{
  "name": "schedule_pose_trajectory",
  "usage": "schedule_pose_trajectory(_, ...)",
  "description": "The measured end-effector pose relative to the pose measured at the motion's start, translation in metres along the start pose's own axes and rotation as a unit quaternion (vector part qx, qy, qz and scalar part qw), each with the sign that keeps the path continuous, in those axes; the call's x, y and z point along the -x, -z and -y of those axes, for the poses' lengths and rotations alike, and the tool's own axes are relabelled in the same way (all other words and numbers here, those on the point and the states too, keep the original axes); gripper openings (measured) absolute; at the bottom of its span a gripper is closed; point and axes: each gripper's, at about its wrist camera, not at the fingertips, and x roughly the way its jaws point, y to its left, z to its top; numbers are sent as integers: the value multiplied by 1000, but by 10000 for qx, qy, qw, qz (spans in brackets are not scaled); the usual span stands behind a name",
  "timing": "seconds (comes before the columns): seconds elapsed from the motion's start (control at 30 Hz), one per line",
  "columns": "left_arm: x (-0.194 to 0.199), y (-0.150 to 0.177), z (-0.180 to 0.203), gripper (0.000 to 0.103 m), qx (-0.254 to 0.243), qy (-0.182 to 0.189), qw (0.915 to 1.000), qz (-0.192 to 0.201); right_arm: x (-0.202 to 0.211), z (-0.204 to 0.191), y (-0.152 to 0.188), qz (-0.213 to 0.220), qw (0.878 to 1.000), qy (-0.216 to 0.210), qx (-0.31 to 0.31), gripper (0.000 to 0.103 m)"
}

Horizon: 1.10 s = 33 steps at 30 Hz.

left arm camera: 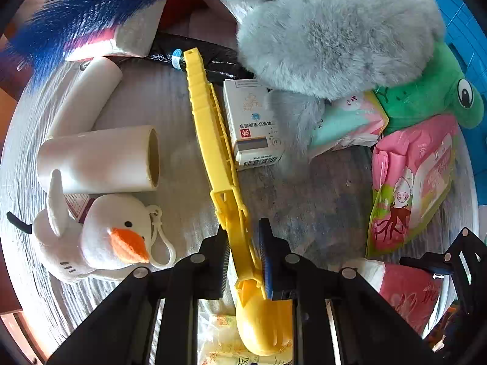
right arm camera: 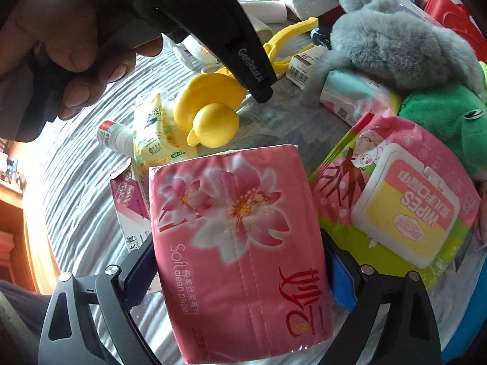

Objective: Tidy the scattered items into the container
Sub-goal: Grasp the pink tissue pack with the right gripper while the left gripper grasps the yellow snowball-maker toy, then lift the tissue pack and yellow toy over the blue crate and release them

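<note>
**Both grippers down on scattered items: left pinching yellow tool, right astride tissue pack**

Left wrist view: left gripper at 6 o'clock, fingers pressed in on the yellow duck-mould tongs, pads tight on the handle w/ no gap. Tongs run from 6 toward 12; rounded duck end sits under the gripper. White duck plush at 8, lint-roller refill at 9, small white box just right of the tongs near centre. Grey fluffy plush at 1, green frog plush at 3, wipes pack at 4. Blue container edge shows at 2, apart from the tongs.

Right wrist view: right gripper at 6, fingers spread wide, one each side of the pink tissue pack. Pads lie along the pack's sides; can't tell if they press. Pack lies on the grey-striped cloth. A hand at 10 holds the other gripper's handle. Small white bottle at 9, yellow-green sachet beside it.
</note>
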Motion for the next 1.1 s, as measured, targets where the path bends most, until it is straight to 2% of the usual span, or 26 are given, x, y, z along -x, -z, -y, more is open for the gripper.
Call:
schedule_pose_trajectory(0.53,42,35,15,12,138,-325,9983,472,70,0,15,475,9980,348,-225,91)
schedule_pose_trajectory(0.6,50,39,14,12,181,-340,9978,546,83,3,31,535,9973,416,-283,91)
schedule_pose_trajectory(0.67,63,41,8,12,190,-353,9972,634,92,6,20,604,9962,497,-369,91)
schedule_pose_trajectory(0.73,80,30,-4,12,165,-386,9965,721,104,7,23,684,9948,583,-469,91)
schedule_pose_trajectory(1.1,170,36,4,12,176,-543,9903,1265,185,31,20,1238,9819,995,-1035,91)
